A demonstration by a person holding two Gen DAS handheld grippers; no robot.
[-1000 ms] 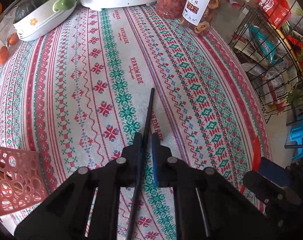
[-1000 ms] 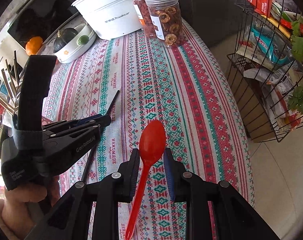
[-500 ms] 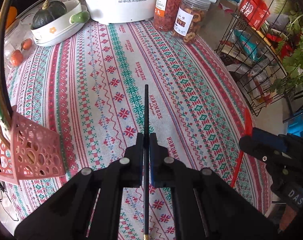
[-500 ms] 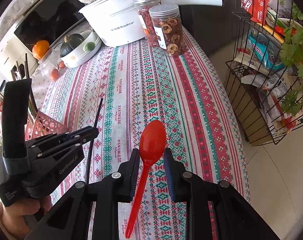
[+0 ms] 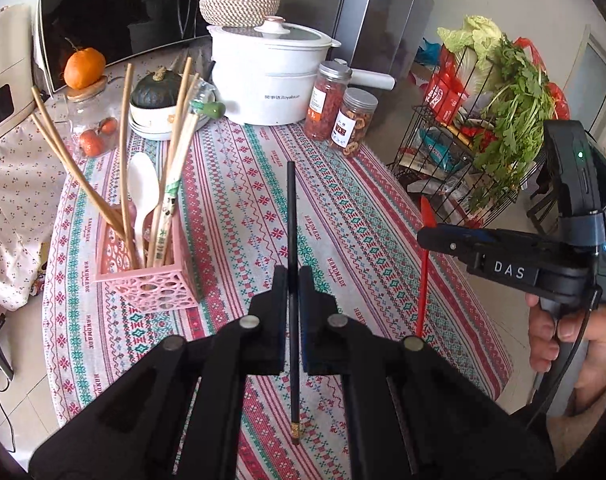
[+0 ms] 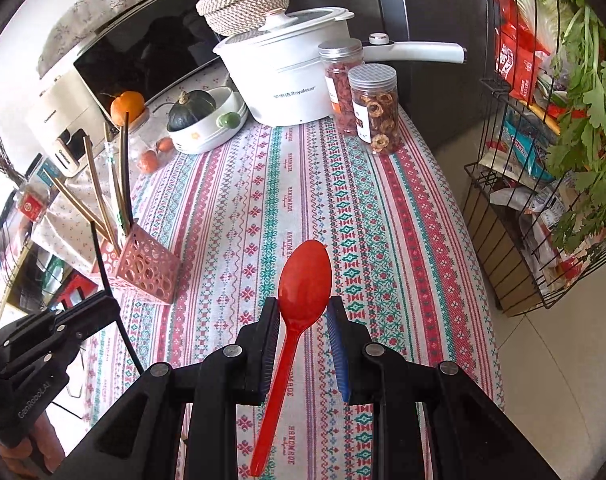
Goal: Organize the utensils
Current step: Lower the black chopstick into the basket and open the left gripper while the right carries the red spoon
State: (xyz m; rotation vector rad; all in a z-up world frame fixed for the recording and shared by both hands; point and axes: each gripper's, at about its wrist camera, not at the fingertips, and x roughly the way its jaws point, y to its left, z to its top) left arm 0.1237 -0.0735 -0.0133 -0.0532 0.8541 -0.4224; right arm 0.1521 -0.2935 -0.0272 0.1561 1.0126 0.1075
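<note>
The left hand-held gripper [image 5: 291, 312] is clamped tight on a black chopstick [image 5: 290, 216], gripped near the middle so that the tip sticks forward toward twelve o'clock and the tail hangs back below the jaws, clear of the tabletop [image 5: 343, 216]. The right hand-held gripper [image 6: 303, 324] is partly closed around a red spoon [image 6: 303, 276], pinching it where the bowl narrows to the handle, bowl forward and handle trailing toward six o'clock. The step in hand looks to be carrying both to the pink holder [image 5: 151, 280], which stands at about ten o'clock in the left view and nine o'clock in the right. To do it well, I would tip the chopstick steeply downward over the open top before letting go, aiming for a free gap among the sticks already leaning there, and bring the two tools in one after the other so they do not clash. The thin stick could pivot in the grip, so steady movement helps. The holder is a perforated box holding several tan chopsticks [image 5: 123, 152] fanned outward and a white spoon [image 5: 143, 188]. Farther back, two clear jars [image 5: 353, 122] hold dried foods, and a white bowl [image 5: 159, 120] carries a dark squash [image 5: 155, 90].
</note>
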